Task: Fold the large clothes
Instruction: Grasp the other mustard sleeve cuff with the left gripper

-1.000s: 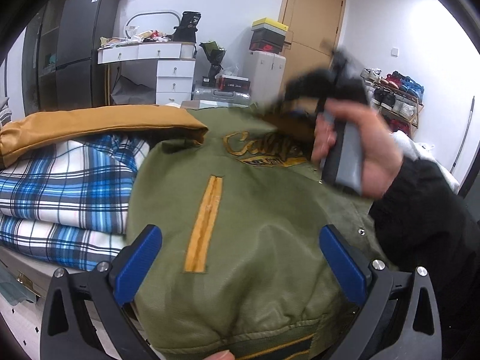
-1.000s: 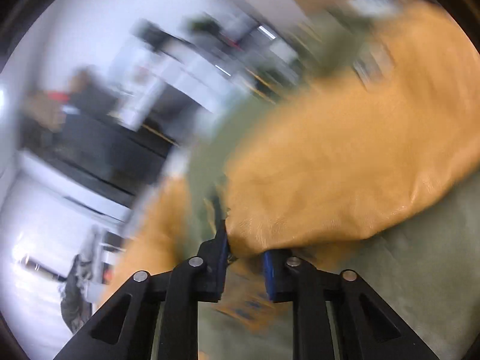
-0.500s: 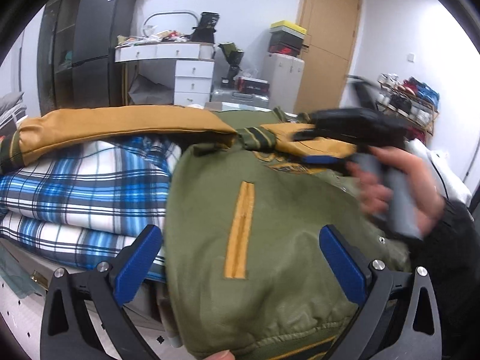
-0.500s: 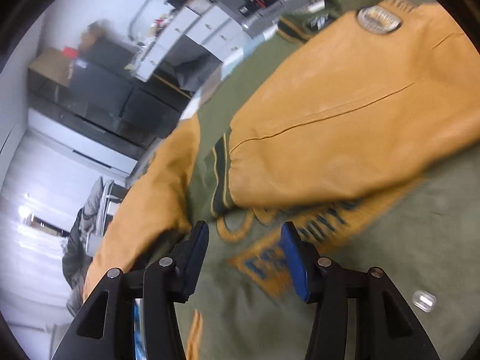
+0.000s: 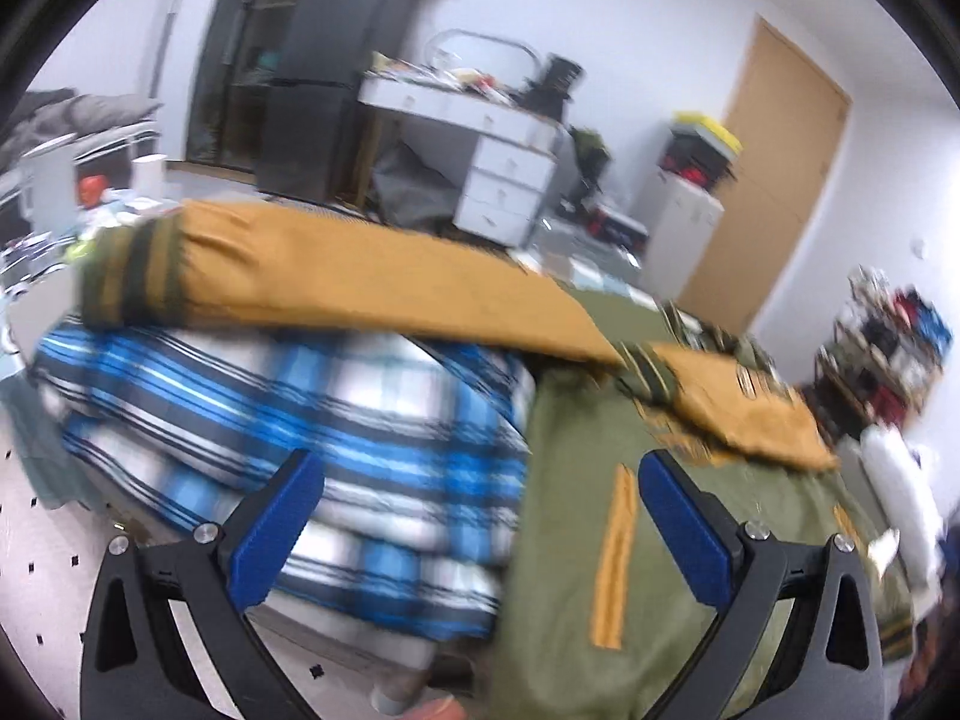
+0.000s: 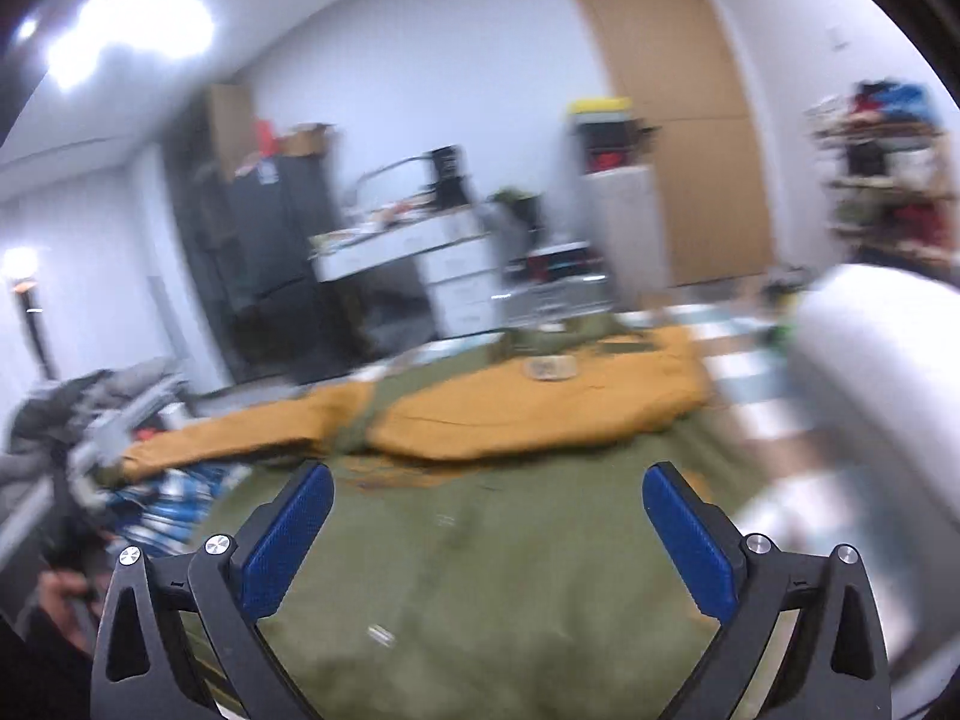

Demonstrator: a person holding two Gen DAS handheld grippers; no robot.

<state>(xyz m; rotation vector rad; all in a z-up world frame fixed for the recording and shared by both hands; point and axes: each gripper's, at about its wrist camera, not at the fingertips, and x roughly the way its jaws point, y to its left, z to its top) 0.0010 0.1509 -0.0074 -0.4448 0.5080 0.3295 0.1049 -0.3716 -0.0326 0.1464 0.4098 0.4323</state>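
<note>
Left wrist view first: your left gripper (image 5: pixel 480 516) is spread wide with nothing between its blue pads (image 5: pixel 277 534). Its span straddles the near left edge of the olive jacket (image 5: pixel 576 570); the right pad sits over the jacket's green body, just beside the mustard pocket stripe (image 5: pixel 611 558), and the left pad sits over the folded blue plaid shirt (image 5: pixel 288 414) that lies left of the jacket. Whether either pad touches the cloth, you cannot tell through the blur. Beyond the pads, one mustard sleeve (image 5: pixel 372 276) runs from the jacket leftward over the top of the plaid shirt, ending in a striped green cuff (image 5: pixel 129 279). A second mustard sleeve (image 5: pixel 744 408) is folded across the jacket's chest.

Right wrist view: your right gripper (image 6: pixel 487 534) is also wide and holds nothing. The jacket's green body (image 6: pixel 480 570) fills the space between and ahead of its pads. Farther on, the folded sleeve (image 6: pixel 540 408) crosses the jacket. Well behind the jacket stand a white drawer unit (image 6: pixel 456 282) and a wooden door (image 6: pixel 678 120).
</note>
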